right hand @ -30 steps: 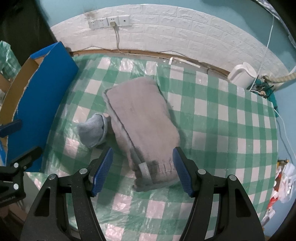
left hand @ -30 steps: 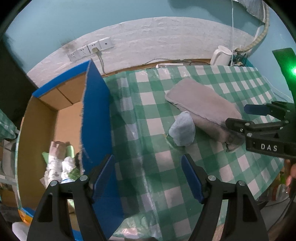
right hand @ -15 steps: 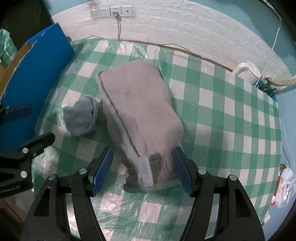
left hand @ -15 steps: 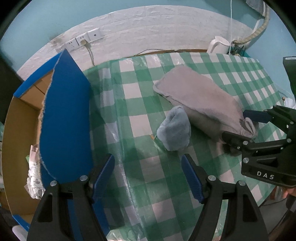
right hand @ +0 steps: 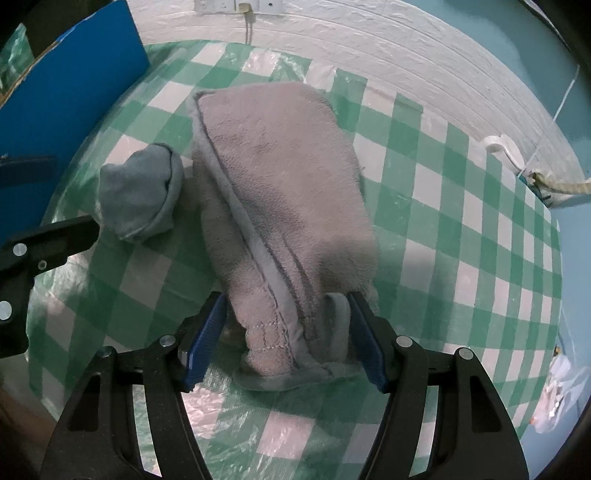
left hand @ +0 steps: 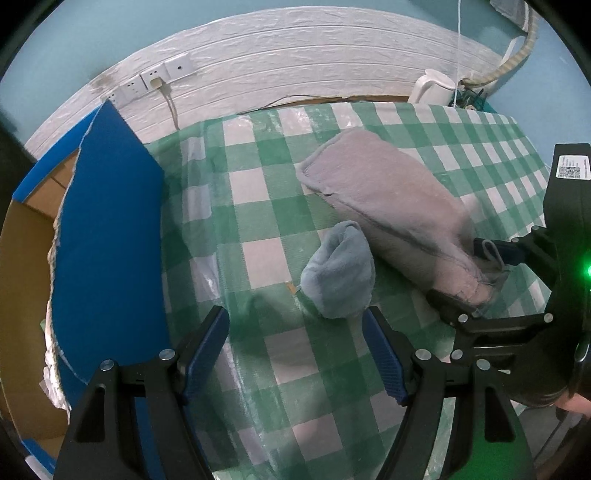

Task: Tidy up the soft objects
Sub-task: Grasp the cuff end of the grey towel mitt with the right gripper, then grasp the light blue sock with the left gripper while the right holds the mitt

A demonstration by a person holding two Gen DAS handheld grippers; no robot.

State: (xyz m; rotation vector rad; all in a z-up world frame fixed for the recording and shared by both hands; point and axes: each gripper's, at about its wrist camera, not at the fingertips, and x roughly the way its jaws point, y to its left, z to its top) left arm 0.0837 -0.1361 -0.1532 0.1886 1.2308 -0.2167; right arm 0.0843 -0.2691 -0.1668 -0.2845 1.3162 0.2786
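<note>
The tablecloth [left hand: 258, 258] has green and white squares, the big fluffy towel [right hand: 280, 177] is grey, the little rolled cloth [left hand: 338, 277] is light blue, the box flap [left hand: 110, 229] is dark blue, and the wall [left hand: 295, 66] is white.

A green-checked tablecloth [left hand: 258, 192] covers the table, backed by a white brick-pattern panel [left hand: 295, 62] with sockets [left hand: 155, 77] under a teal wall [left hand: 92, 33].

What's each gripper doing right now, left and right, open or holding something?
Left gripper: open, empty, above the checked tablecloth.
Right gripper: open, its fingers straddling the near end of the grey towel, not yet clamped.
</note>
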